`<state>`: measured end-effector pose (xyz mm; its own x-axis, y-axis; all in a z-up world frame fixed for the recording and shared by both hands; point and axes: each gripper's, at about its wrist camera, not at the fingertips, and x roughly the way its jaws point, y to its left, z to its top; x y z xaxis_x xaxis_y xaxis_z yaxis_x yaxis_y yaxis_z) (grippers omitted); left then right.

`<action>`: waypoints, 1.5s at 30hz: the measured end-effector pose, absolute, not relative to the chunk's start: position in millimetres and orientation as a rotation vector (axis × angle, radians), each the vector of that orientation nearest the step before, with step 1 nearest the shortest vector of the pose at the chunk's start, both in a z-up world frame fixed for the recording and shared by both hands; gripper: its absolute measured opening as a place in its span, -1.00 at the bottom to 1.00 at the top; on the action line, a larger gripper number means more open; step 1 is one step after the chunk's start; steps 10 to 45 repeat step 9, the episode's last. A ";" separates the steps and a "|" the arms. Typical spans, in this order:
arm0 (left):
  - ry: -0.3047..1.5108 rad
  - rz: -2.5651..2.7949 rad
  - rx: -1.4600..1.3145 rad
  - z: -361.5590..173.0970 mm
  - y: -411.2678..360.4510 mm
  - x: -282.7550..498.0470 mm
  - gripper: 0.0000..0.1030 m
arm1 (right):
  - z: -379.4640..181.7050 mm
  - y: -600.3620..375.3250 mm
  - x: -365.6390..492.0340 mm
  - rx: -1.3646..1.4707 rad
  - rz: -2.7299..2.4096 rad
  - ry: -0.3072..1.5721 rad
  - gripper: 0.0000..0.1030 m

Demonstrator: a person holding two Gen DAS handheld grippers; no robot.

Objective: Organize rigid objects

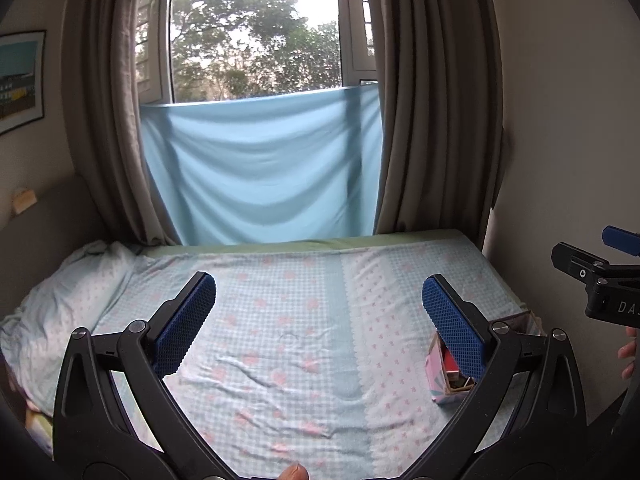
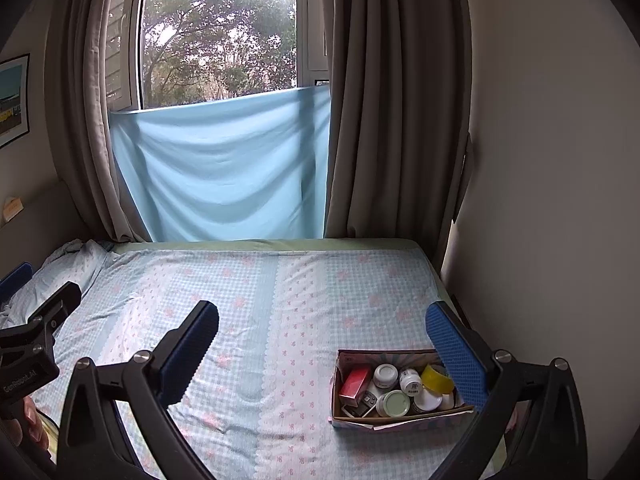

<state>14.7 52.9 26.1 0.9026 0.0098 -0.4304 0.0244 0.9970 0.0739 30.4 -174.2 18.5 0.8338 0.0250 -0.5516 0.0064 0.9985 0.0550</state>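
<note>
The black plastic body of the right gripper (image 1: 600,276), seen at the edge of the left wrist view, is showing the white letters "DA", and the rest is cut off. The black body of the left gripper (image 2: 28,360), seen in the right wrist view, is showing small white writing, too blurry to read.

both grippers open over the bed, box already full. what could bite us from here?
1. The box is crammed with jars and a red carton; adding or pulling one may jostle the others.
2. It sits on soft bedding near the bed's right edge, so a nudge from the right gripper might tip it.
</note>
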 end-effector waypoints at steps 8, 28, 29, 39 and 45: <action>0.427 0.015 0.075 25.0 52.8 18.6 1.00 | 17.3 -174.0 34.3 0.058 0.002 0.589 1.00; 0.429 0.009 0.068 24.6 53.2 20.1 1.00 | 16.8 -174.3 35.5 0.060 0.002 0.592 1.00; 0.429 0.009 0.068 24.6 53.2 20.1 1.00 | 16.8 -174.3 35.5 0.060 0.002 0.592 1.00; 0.429 0.009 0.068 24.6 53.2 20.1 1.00 | 16.8 -174.3 35.5 0.060 0.002 0.592 1.00; 0.429 0.009 0.068 24.6 53.2 20.1 1.00 | 16.8 -174.3 35.5 0.060 0.002 0.592 1.00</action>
